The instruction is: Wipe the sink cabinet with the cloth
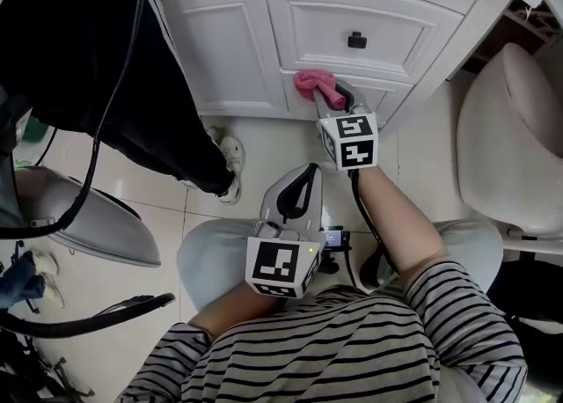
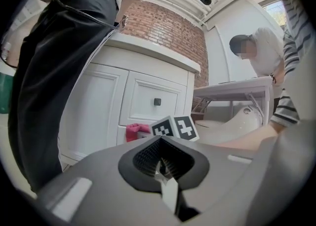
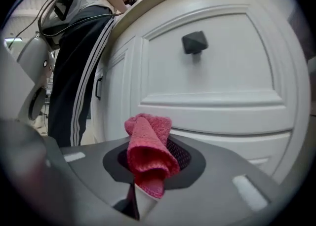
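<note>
Pink terry cloth [image 3: 148, 153], soft, light and limp, sits bunched in the clenched right gripper [image 1: 337, 100] at the white panelled sink cabinet [image 1: 230, 45], below its drawer. The pinch at its fold looks secure. The left gripper [image 2: 164, 173] hangs back, jaws together, empty.

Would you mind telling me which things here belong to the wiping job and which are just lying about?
Job: pink cloth, held by right gripper; white sink cabinet.
Not the job: toilet; bystander's shoe; left gripper, shut and empty.
</note>
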The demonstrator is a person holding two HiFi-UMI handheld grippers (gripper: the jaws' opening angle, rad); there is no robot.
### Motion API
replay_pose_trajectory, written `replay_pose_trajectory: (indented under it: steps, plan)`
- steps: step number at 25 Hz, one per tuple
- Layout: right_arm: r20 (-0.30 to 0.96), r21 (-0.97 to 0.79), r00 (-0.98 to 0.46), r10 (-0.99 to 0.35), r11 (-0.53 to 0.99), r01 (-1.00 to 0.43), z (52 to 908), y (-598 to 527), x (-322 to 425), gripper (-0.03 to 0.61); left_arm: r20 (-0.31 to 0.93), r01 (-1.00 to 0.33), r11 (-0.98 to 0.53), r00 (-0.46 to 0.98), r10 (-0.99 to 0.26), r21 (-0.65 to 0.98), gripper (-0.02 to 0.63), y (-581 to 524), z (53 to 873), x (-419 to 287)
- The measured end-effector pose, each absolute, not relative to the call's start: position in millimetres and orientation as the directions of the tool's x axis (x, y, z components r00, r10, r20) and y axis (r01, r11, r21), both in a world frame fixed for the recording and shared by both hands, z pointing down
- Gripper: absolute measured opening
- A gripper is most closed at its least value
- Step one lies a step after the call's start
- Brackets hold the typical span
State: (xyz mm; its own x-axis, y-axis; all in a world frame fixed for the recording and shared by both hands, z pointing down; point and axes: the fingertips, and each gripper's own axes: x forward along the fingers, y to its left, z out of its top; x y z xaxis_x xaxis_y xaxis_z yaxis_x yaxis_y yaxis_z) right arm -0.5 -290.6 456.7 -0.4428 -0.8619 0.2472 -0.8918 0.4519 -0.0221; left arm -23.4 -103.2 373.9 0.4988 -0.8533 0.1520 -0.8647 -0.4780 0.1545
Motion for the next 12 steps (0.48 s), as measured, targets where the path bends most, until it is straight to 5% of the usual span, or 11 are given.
replay_pose_trajectory:
  steps: [12]
  plan:
    - [0.260,-0.061,-0.075,-0.963,0.061,-0.996,460.7,-264.1,184.8,0.094,0.141,-0.860,-0.493,0.509,-0.849,0.131,-0.006,-95.5,369.0,-16.3]
